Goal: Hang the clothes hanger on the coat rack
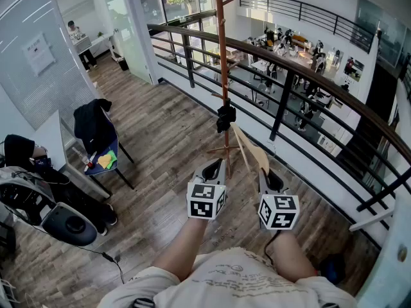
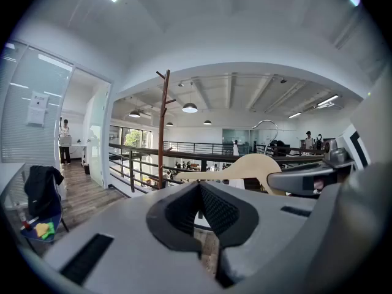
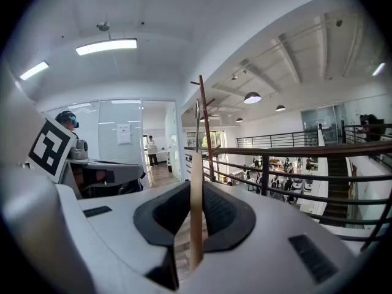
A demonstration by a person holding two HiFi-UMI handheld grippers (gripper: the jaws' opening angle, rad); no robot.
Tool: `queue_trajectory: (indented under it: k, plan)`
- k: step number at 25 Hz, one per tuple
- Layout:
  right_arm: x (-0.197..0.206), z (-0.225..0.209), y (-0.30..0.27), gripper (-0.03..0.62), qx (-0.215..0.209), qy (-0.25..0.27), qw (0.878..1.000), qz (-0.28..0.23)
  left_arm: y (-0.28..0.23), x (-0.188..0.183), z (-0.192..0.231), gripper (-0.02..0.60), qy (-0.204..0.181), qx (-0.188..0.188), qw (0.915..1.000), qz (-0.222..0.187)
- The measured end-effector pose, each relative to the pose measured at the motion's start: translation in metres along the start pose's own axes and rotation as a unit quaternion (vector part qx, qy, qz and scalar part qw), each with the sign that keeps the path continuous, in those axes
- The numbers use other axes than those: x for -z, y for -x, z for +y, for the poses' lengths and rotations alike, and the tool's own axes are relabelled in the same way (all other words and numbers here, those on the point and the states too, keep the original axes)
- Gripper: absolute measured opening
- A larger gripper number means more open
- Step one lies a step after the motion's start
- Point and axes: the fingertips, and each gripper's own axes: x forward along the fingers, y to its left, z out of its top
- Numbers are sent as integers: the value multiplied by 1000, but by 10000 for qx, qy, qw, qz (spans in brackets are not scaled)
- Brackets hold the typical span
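Observation:
The coat rack (image 1: 222,56) is a thin brown pole with short pegs, straight ahead by the railing; something dark hangs partway down it. It also rises in the left gripper view (image 2: 162,127) and the right gripper view (image 3: 207,133). My right gripper (image 1: 266,173) is shut on the pale wooden hanger (image 1: 247,149), whose flat edge stands upright between the jaws (image 3: 196,213). In the left gripper view the hanger (image 2: 245,167) shows side-on with its metal hook (image 2: 264,126) pointing up. My left gripper (image 1: 212,167) is beside it, short of the pole, its jaws together on nothing (image 2: 200,192).
A dark metal railing (image 1: 289,63) runs diagonally just behind the rack, with an open hall below. A folding chair with a black jacket (image 1: 96,130) stands to the left. Bags and gear (image 1: 58,217) lie at the near left. A person (image 1: 80,40) stands far off by a glass wall.

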Motion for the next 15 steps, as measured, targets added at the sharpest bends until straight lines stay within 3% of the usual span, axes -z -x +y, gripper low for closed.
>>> queue_trajectory:
  k: [15]
  plan:
    - [-3,26,-17,51,15,-56,10000,-48,10,2,20,4,7,66,10000,-10]
